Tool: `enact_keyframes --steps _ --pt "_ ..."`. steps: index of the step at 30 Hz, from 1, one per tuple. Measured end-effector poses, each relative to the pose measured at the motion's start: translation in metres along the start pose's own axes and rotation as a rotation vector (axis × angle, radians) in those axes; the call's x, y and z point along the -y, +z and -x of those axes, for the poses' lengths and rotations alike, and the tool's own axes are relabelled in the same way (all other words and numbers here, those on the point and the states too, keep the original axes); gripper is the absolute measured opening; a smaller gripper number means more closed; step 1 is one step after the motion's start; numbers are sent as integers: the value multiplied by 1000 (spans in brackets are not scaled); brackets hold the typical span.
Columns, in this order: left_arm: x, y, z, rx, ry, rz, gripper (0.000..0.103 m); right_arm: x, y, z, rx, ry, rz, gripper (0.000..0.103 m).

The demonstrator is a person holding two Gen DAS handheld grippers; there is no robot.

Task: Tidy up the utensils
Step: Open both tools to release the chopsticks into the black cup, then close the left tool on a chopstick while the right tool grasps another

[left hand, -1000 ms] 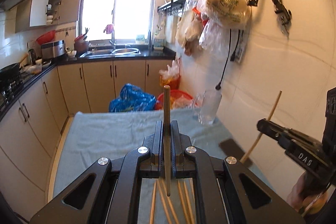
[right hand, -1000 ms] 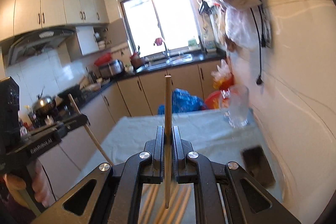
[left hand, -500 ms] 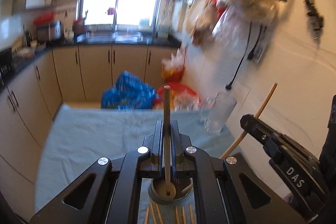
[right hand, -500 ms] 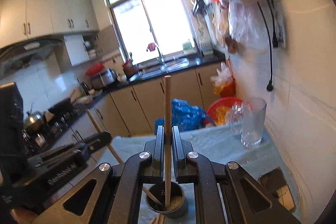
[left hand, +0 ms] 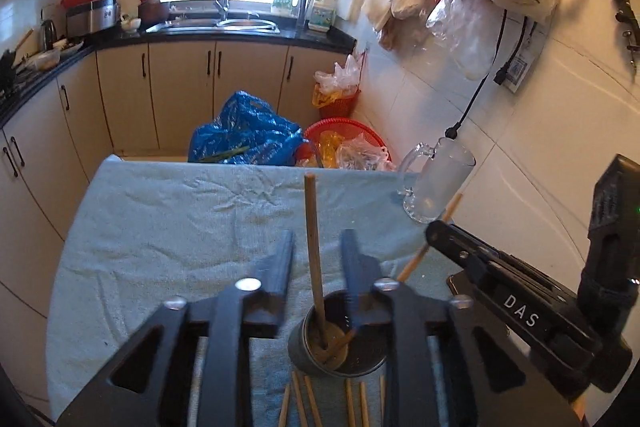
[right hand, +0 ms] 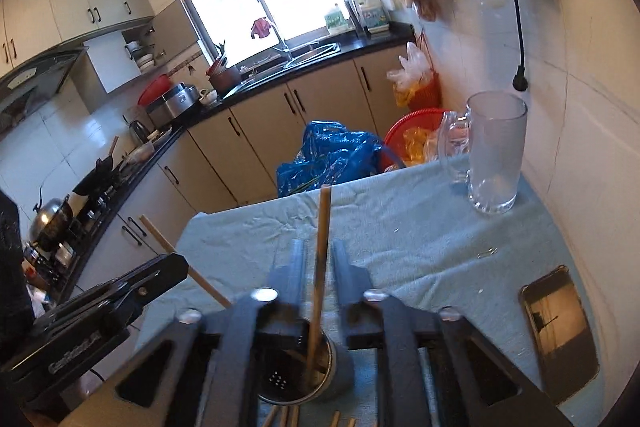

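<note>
The metal cup [left hand: 340, 343] on the blue cloth [left hand: 168, 227] holds two chopsticks [left hand: 313, 259] — both nearly upright, tips toward twelve o'clock. My left gripper [left hand: 316, 251] and right gripper [right hand: 318, 259] are opening, pads off the sticks. More chopsticks [left hand: 304, 403] lie at six o'clock.

My left matte black plastic two-finger gripper [left hand: 316, 259] had ribbed, flat-sided fingers [left hand: 280, 267] on angular arms with triangular cut-outs and round silver screw heads. My right black gripper [right hand: 316, 263] matched it, with the same silver screws. From the left camera its side carried white letters "DAS"; the left one's side lettering was blurred.
</note>
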State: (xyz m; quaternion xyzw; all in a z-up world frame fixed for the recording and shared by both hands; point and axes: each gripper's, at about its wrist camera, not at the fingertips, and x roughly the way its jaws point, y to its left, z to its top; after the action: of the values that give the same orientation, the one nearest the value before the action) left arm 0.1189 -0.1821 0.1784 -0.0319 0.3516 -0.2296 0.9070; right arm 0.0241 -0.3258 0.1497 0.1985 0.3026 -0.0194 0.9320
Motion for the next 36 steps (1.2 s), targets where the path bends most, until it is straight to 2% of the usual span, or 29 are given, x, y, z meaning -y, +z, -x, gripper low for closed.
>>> enact_keyframes --steps 1,2,6,11,19,24,27,29,32,36 --pt "0 -1 5 9 6 -3 31 1 0 1 7 -2 -3 43" --pt "0 -1 10 16 9 -5 32 -1 0 4 13 -3 -2 47" --pt "-4 -5 34 38 19 1 36 -6 1 21 28 -1 7 47" --pt "-12 -21 74 79 49 9 43 -12 -3 55 53 1 23 56" --pt "-21 -71 125 88 110 -20 51 -12 -25 123 62 -4 57 67" --pt "-28 -117 135 38 147 -31 51 6 -48 172 54 -54 95 73" --pt "-33 -146 128 -22 159 -33 52 22 -61 194 25 -106 126 79" --pt "-34 -163 116 -70 168 -42 52 36 -74 203 -29 -167 167 83" --pt "-34 -186 93 -142 181 -71 52 64 -99 199 -136 -258 200 83" --pt "-32 -210 55 -253 183 -100 52 101 -133 180 -263 -254 129 83"
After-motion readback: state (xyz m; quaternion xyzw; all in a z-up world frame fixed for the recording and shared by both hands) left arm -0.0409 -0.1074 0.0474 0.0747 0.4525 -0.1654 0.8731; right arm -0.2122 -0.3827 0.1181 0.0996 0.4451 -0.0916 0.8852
